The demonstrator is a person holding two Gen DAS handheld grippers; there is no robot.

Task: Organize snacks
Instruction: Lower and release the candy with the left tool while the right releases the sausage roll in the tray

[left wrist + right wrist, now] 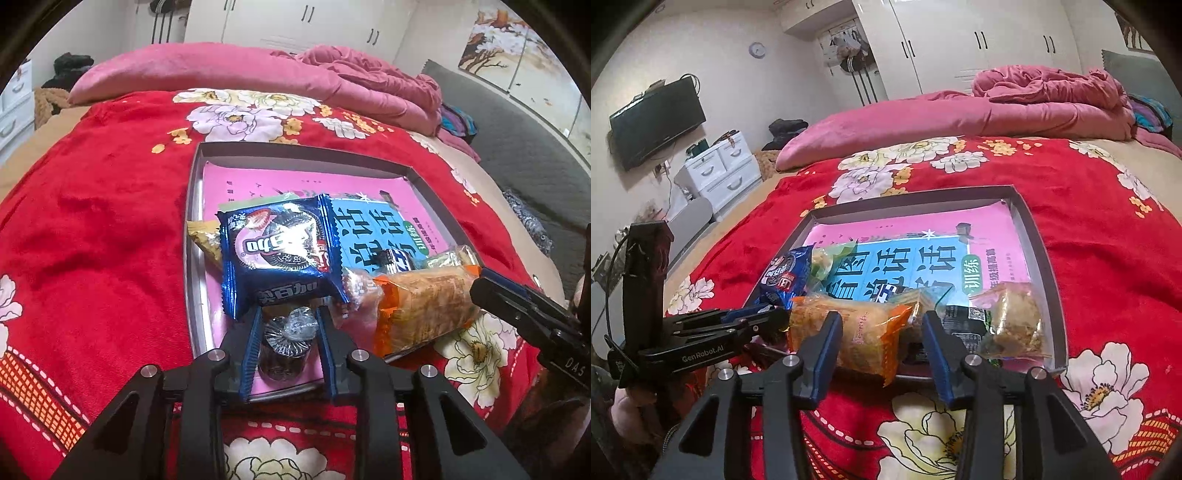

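A shallow grey tray [190,206] lined with a pink and blue book lies on the red bed cover. In the left wrist view my left gripper [290,314] is open around the lower edge of a blue cookie pack [277,254], with a dark round wrapped snack [286,343] between its fingers. An orange-wrapped pastry [421,310] lies at the tray's near right corner. In the right wrist view my right gripper [882,319] is open around that pastry [849,332]. A clear-wrapped crumbly cake [1015,321] lies to its right. The left gripper [753,321] shows at the left.
A yellow snack pack [205,240] pokes out left of the cookie pack. Pink pillow [192,70] and crumpled pink quilt [369,81] lie behind the tray. White drawers [716,173] and a wall television [657,122] stand left of the bed.
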